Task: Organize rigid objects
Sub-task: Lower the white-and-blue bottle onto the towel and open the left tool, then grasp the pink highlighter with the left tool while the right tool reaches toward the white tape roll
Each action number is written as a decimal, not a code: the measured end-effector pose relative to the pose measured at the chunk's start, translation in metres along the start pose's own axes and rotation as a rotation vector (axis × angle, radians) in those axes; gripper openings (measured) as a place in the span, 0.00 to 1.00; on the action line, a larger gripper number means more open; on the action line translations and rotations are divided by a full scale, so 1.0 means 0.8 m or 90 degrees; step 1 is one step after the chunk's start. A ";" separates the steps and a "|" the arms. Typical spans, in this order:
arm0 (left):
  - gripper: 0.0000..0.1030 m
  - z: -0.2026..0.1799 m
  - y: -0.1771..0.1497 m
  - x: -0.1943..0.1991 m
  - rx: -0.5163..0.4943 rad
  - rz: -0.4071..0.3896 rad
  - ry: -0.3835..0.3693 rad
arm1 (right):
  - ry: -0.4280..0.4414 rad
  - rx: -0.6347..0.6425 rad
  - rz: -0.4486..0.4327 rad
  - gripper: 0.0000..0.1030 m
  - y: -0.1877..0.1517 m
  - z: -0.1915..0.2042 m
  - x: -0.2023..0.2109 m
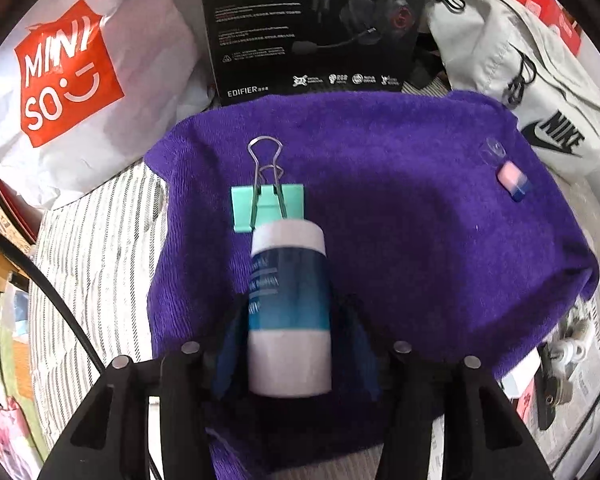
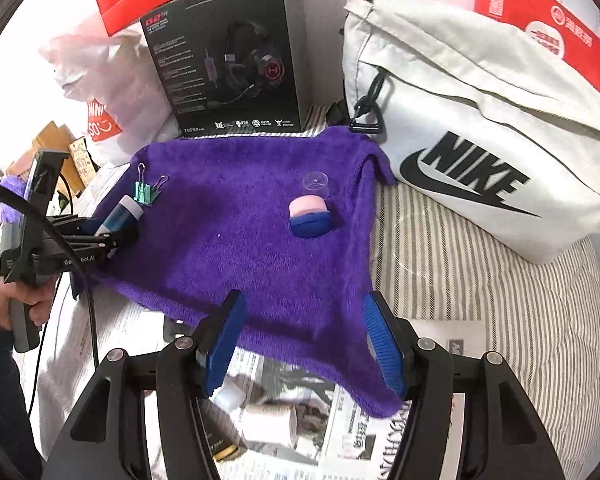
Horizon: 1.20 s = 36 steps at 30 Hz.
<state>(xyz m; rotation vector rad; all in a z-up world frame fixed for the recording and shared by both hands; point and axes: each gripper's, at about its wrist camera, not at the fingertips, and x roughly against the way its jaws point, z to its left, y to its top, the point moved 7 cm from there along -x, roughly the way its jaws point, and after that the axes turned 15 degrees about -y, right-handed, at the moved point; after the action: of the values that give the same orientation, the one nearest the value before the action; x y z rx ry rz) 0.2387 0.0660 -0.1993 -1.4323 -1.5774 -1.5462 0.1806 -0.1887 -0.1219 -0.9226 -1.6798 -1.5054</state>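
- Right now, my left gripper [image 1: 290,344] has the white-and-blue bottle [image 1: 288,308] lying between its blue pads on the purple towel [image 1: 400,248]; there are dark gaps on both sides of the bottle, so the pads look clear of it, with the jaws partly apart.
- The bottle's far end touches or overlaps the mint binder clip [image 1: 267,206], whose wire handles point away from me.
- My right gripper [image 2: 306,340] hovers over the towel's near edge, jaws about halfway apart, with nothing between the pads.
- The small pink-and-blue object [image 2: 310,216] sits near the towel's middle in the right view, a clear round piece [image 2: 316,184] just behind it.
- Behind the towel stand a black headset box [image 2: 236,64], a white Nike bag [image 2: 480,120] and a Miniso bag [image 1: 68,80].
- Newspaper [image 2: 340,432] lies under the towel's near corner on striped bedding [image 2: 480,280].
- A hand [image 2: 4,304] grips the left tool's handle.
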 end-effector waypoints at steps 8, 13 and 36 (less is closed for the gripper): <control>0.48 -0.009 -0.021 0.018 0.015 0.004 0.023 | 0.004 -0.014 -0.005 0.59 -0.025 -0.016 0.023; 0.48 -0.034 -0.028 0.051 0.003 -0.024 0.003 | 0.007 -0.019 -0.006 0.60 -0.042 -0.017 0.035; 0.48 -0.180 -0.112 0.023 -0.127 0.020 -0.106 | -0.003 -0.051 0.009 0.60 -0.115 -0.033 0.068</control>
<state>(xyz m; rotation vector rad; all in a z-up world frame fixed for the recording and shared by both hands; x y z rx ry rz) 0.1082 -0.0433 -0.1858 -1.7252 -1.5198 -1.6401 0.0746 -0.2183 -0.1189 -0.9794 -1.6225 -1.5725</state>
